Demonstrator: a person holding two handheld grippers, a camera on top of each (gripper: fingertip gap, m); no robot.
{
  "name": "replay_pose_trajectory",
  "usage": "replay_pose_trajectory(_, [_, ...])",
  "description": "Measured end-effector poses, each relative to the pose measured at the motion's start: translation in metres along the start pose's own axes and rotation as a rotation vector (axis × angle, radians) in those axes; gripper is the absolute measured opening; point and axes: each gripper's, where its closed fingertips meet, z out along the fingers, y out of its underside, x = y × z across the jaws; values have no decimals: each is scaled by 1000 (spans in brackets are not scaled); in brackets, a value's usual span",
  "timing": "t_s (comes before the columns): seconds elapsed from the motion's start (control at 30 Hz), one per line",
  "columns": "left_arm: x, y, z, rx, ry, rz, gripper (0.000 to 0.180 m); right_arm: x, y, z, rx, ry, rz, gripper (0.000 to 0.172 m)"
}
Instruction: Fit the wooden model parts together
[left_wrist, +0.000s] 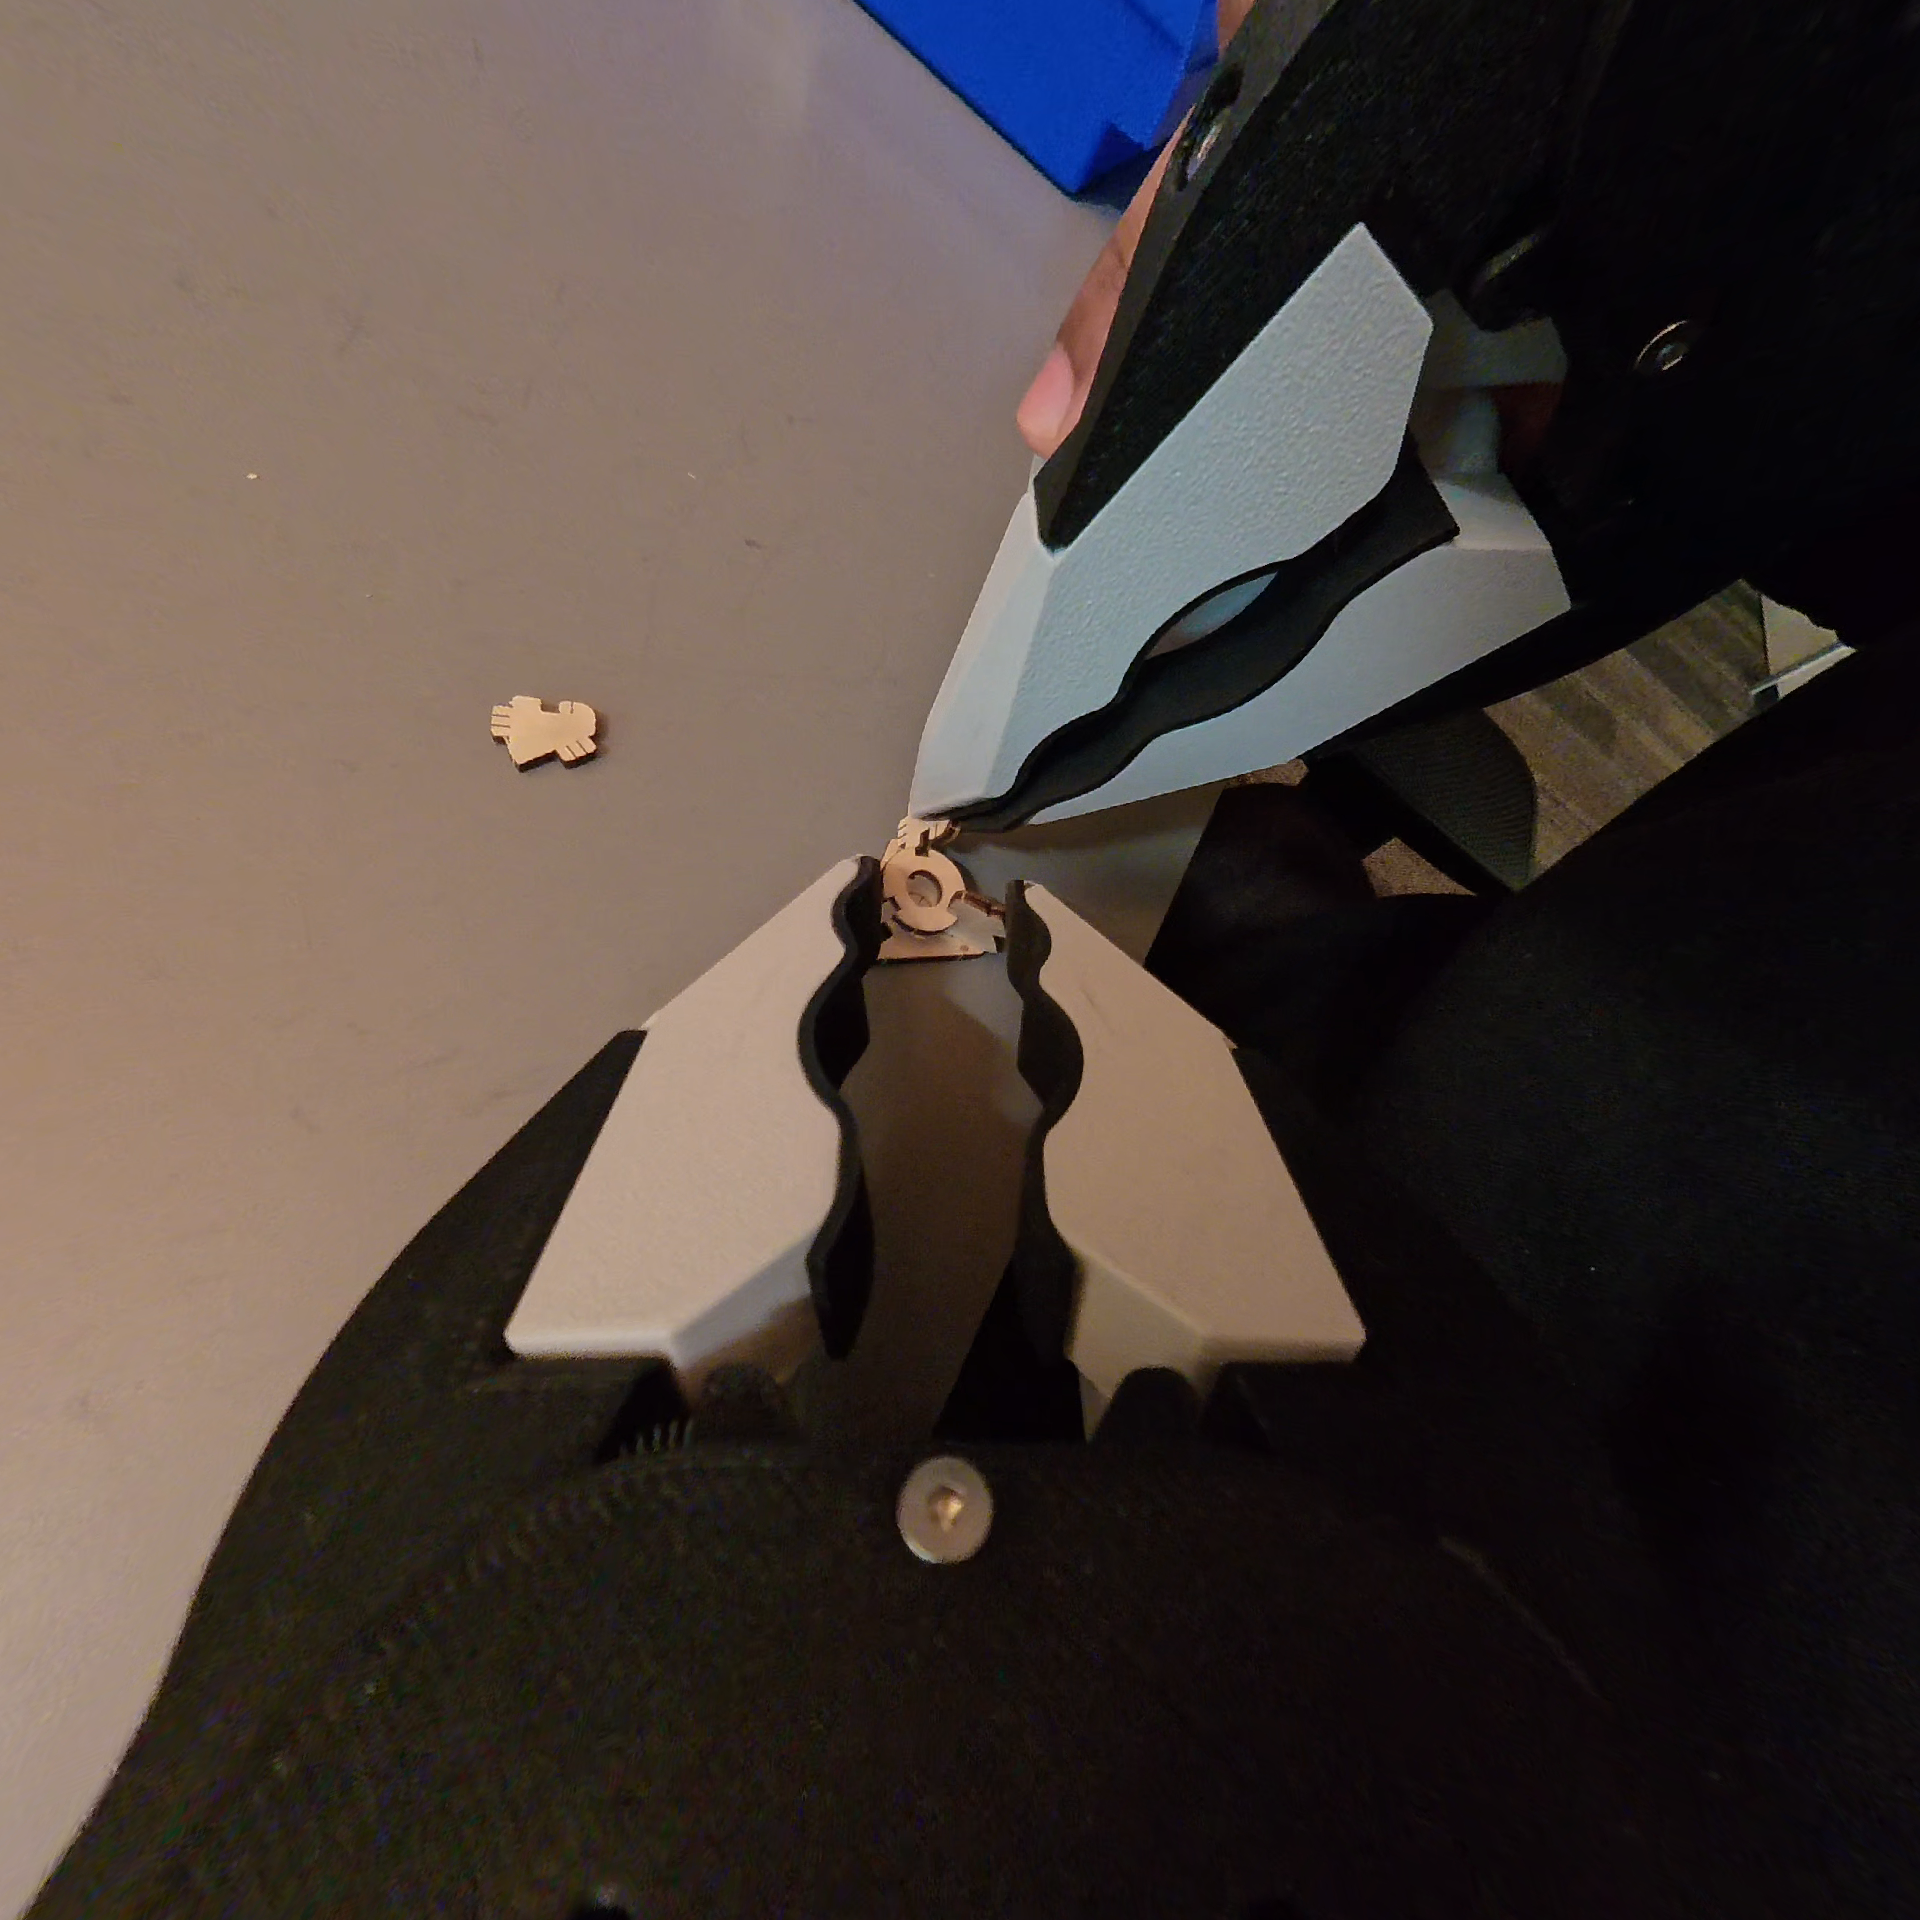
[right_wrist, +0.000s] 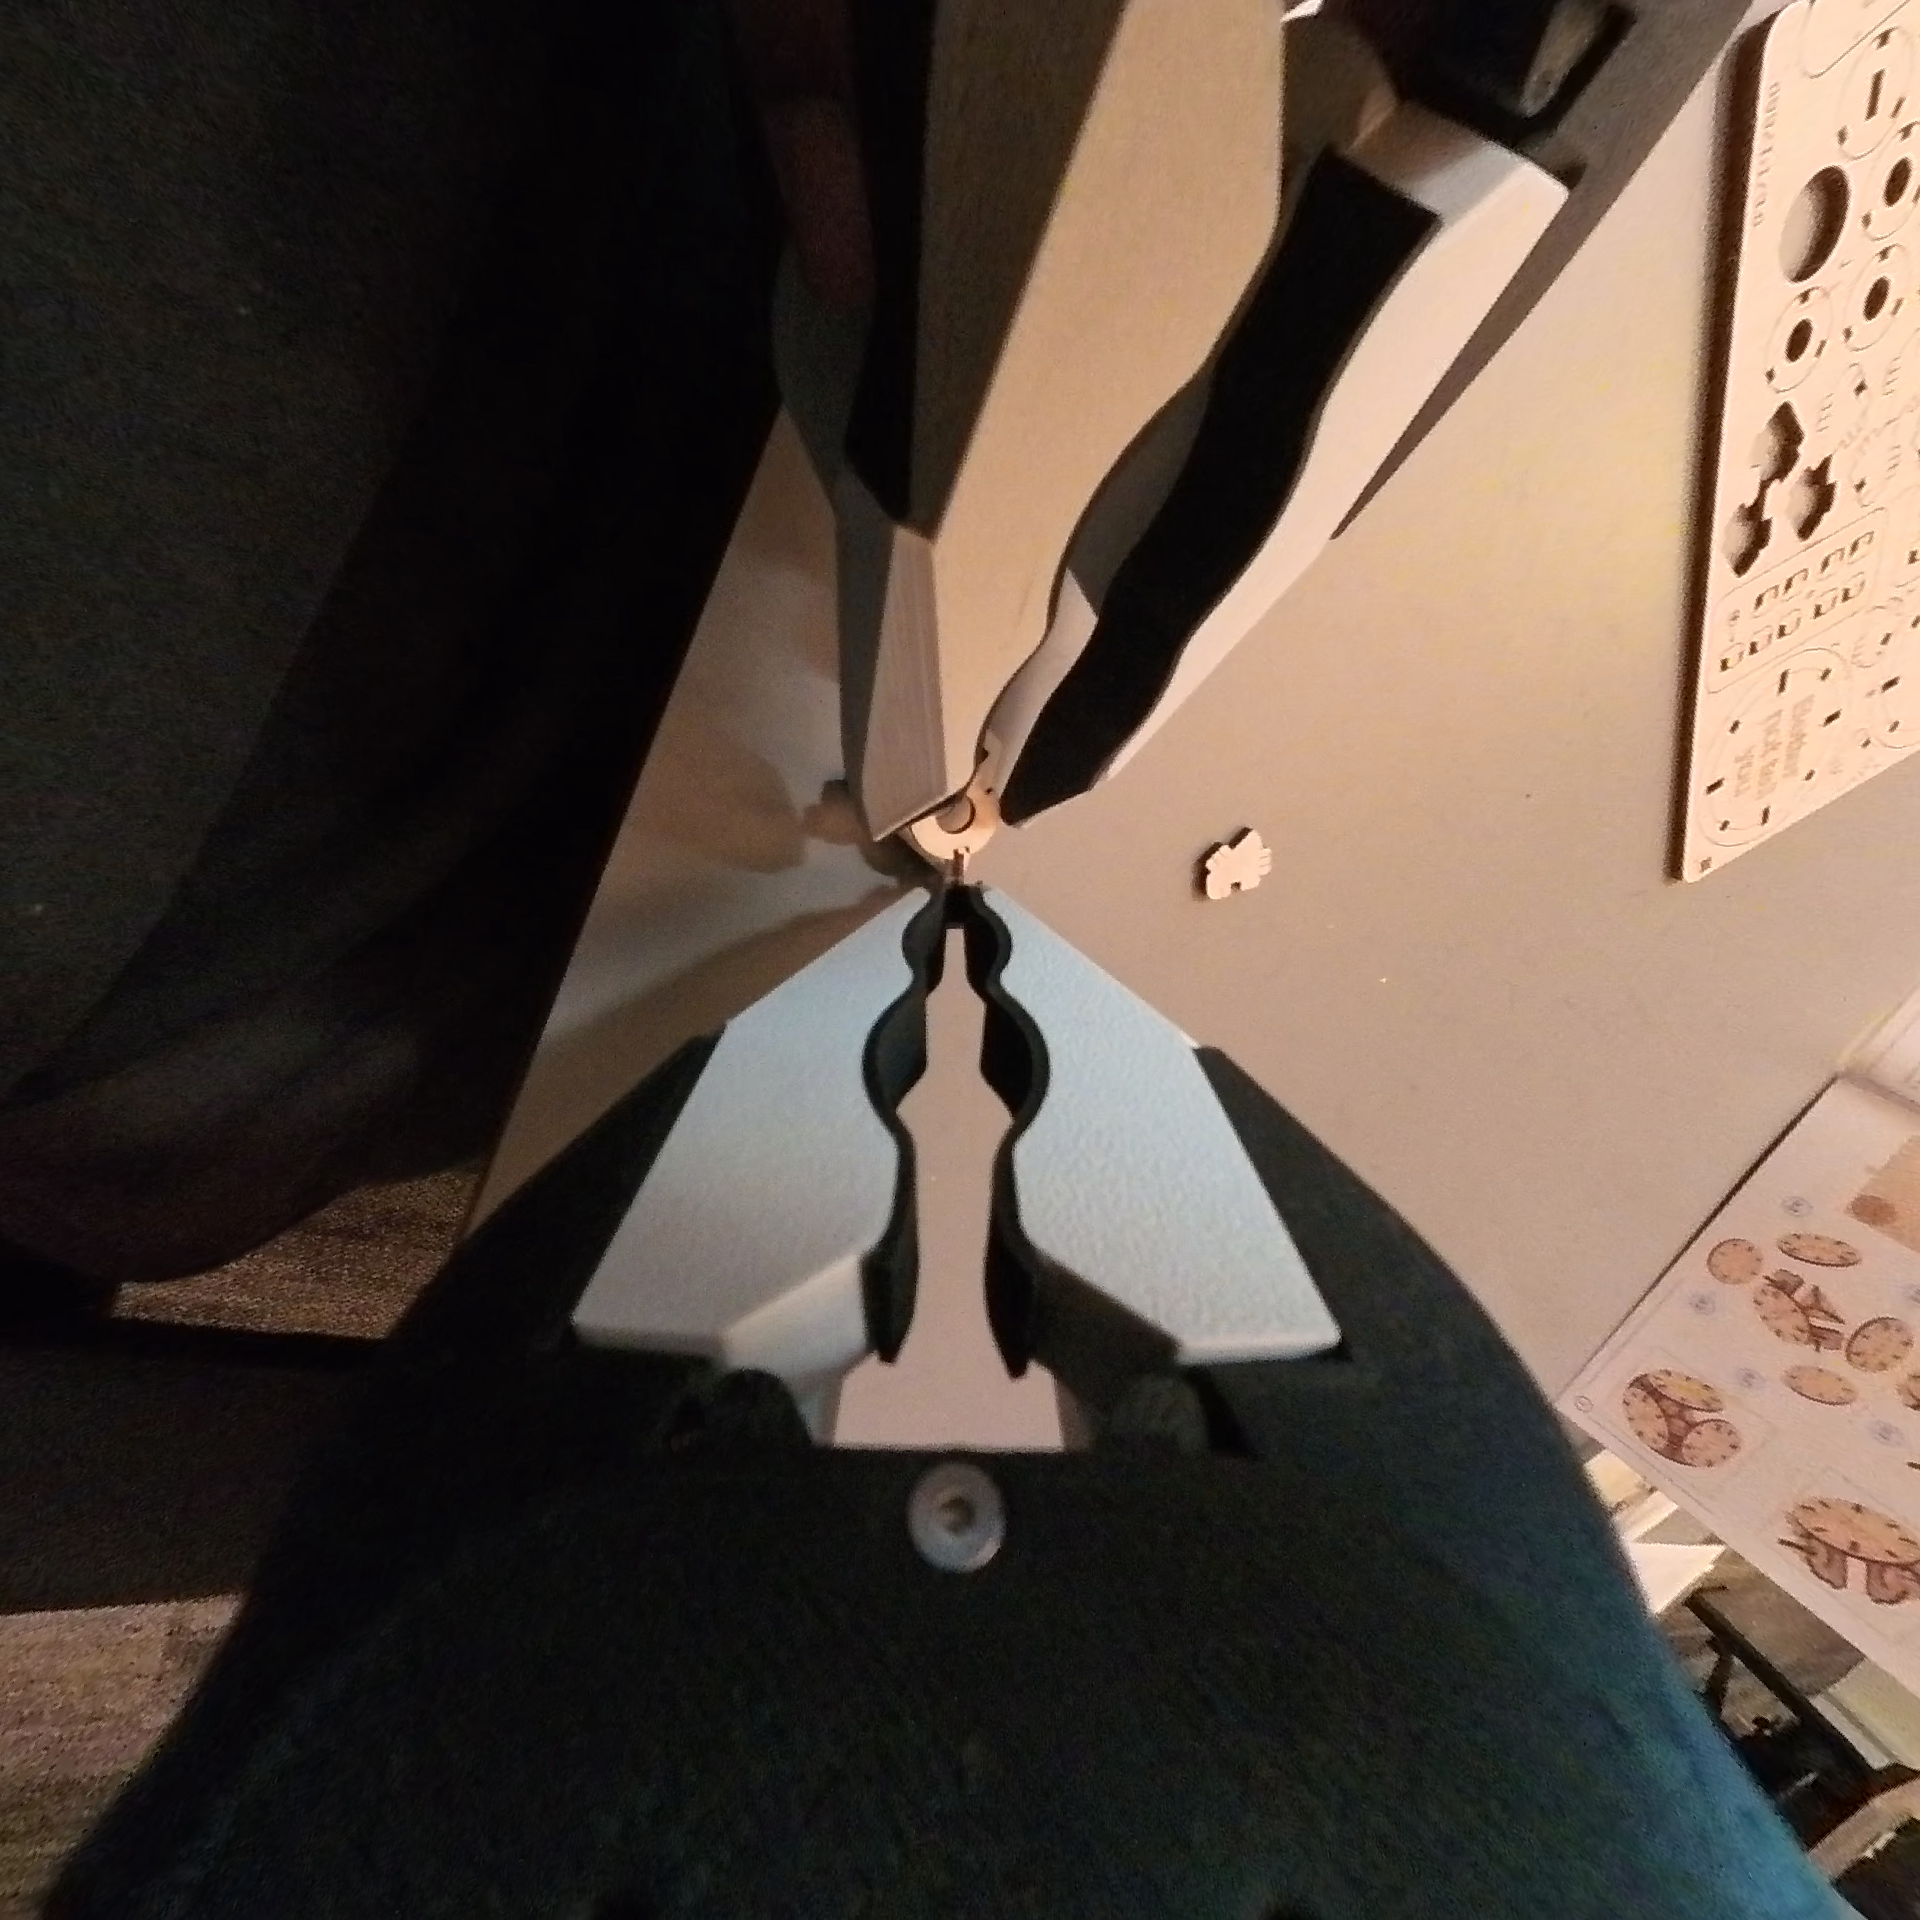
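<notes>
We see the left tongs (left_wrist: 940, 899) part-way open around a small wooden assembly (left_wrist: 925, 902), a pale laser-cut piece with a ring-shaped part on its face. Both black pads (left_wrist: 847, 914) lie against its sides, so the left tongs have hold of it just above the grey tabletop (left_wrist: 364, 416). The same piece shows in the right wrist view as a pale rounded bit (right_wrist: 961, 816) pinched at the far tongs' tips.

The right tongs (right_wrist: 954, 891) are closed tip to tip. In the left wrist view they come in from the upper right, and their tips (left_wrist: 951, 816) meet at a small wooden tab (left_wrist: 920, 831) on the top edge of the assembly. In the right wrist view a thin stub (right_wrist: 956, 860) runs from the tips toward the assembly; we cannot tell how firmly it is pinched. A fingertip (left_wrist: 1055, 390) of the person's hand shows beside the right tongs' body.

A loose wooden cut-out (left_wrist: 544, 732) lies flat on the tabletop, well apart from both tongs. A wooden sheet (right_wrist: 1808, 436) with punched-out shapes lies farther off, and a printed page (right_wrist: 1766, 1382) with pictures of round wooden parts sits at the edge near it. A blue box (left_wrist: 1049, 83) stands at the far end of the tabletop.
</notes>
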Motion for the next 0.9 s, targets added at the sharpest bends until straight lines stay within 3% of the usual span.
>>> replay_pose_trajectory(0.5, [3,0,0,16,-5,58,22,-2,-1,-1,-42,-75,-58,0])
replay_pose_trajectory(0.9, [4,0,0,23,-7,79,22,-2,0,-1,27,-196,13,0])
